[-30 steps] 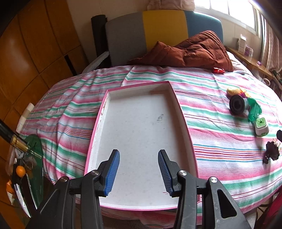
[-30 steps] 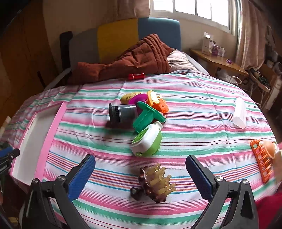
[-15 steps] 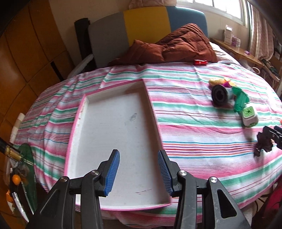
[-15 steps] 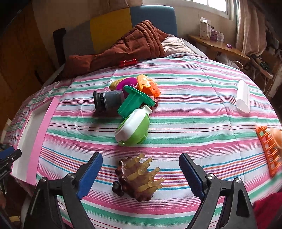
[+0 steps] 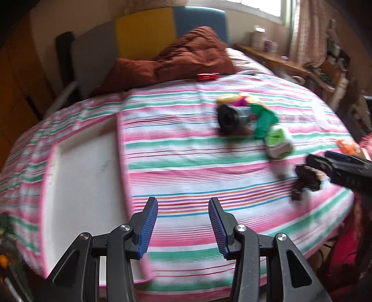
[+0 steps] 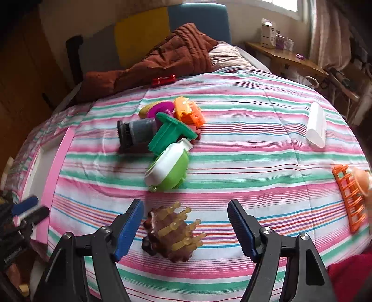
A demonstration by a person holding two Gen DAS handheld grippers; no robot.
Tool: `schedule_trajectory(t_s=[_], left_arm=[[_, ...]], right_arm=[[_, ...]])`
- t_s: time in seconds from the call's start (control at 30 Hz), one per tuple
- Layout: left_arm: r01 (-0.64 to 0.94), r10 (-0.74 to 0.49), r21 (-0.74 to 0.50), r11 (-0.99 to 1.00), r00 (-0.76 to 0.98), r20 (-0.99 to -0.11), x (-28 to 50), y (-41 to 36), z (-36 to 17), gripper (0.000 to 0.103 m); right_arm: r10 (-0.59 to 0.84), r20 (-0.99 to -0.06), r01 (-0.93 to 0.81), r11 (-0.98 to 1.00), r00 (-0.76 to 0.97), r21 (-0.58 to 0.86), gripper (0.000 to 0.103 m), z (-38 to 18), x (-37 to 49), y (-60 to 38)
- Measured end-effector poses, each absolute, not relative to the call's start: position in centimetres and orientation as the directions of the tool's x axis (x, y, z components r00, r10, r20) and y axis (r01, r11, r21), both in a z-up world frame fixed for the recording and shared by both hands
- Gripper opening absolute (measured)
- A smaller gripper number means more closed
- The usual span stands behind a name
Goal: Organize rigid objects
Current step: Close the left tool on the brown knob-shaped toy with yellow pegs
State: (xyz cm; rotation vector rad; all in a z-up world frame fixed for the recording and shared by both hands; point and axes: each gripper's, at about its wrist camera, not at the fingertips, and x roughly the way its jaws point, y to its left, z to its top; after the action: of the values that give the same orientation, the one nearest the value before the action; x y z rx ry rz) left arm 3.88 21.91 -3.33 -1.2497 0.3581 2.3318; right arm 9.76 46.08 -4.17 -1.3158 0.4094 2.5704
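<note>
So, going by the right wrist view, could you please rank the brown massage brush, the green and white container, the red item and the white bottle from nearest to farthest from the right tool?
1. Brown massage brush: between the right tool's open jaws.
2. Green and white container: just beyond, slightly left.
3. White bottle: far right.
4. Red item: farthest, by the brown quilt.

Daylight from the window (image 6: 284, 3) top right, we get soft shadows and no glare. Left wrist view motion-blurred across the striped bedcover (image 5: 186, 148); right wrist sharp. Heavy fisheye bending, dark vignetted corners.
</note>
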Motion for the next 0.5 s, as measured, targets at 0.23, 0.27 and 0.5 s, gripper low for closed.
schedule_trajectory(t_s=[0.23,0.27,0.5], left_arm=[[-0.721,0.499,-0.191,-0.666,-0.240,-0.833,4.8,29.3,-6.9,0.049],[-0.733,0.504,-0.189,-0.653,-0.235,-0.831,5.0,30.2,-7.2,0.049],[-0.810,0.515,-0.128,-0.573,-0.234,-0.824,6.8,34.3,-8.7,0.049]], right_arm=[[0.145,-0.816,-0.465,-0.870,-0.560,0.165,0.080,-3.8,10.5,49.7],[0.142,-0.819,-0.474,-0.864,-0.555,0.172,0.080,-3.9,10.5,49.9],[0.110,-0.831,-0.509,-0.832,-0.545,0.223,0.081,-4.4,10.8,51.1]])
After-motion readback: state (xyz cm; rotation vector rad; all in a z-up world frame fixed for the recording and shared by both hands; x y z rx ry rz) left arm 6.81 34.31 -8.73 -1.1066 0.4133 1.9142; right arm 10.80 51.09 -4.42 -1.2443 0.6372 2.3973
